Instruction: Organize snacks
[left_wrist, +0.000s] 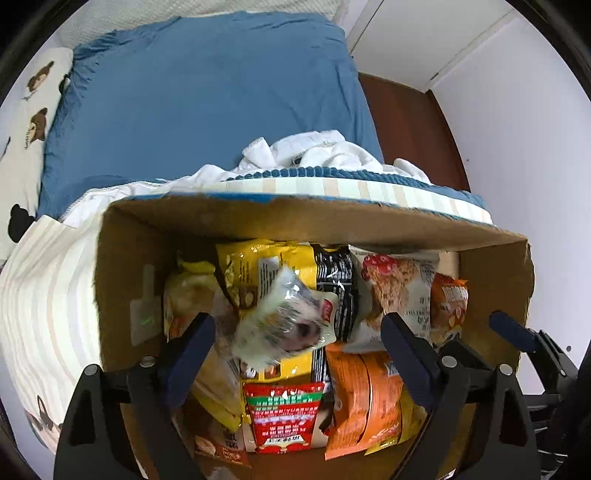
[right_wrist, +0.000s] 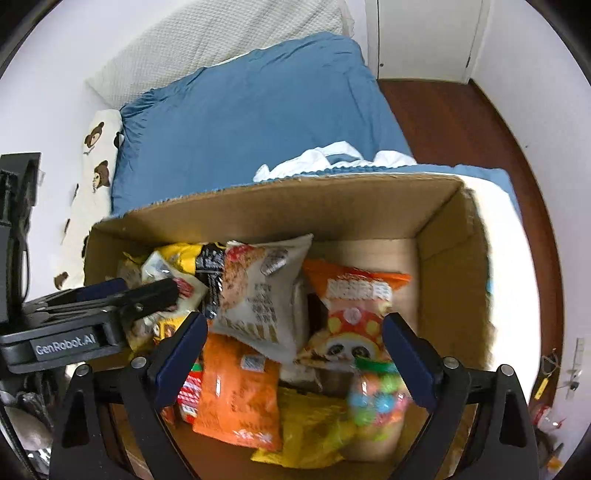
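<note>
An open cardboard box holds several snack bags in orange, yellow, white and red. My left gripper points down into it, open. A clear packet with pale and dark contents hangs blurred between its fingers, and neither pad presses on it. My right gripper is open too, above the box's right half. A blurred, colourful candy packet lies close to its right finger, loose over a yellow bag. The left gripper's fingers show at the left of the right wrist view.
The box stands on a striped cover at the foot of a bed with a blue sheet. White cloth is bunched behind the box. Dark wooden floor and white walls lie to the right.
</note>
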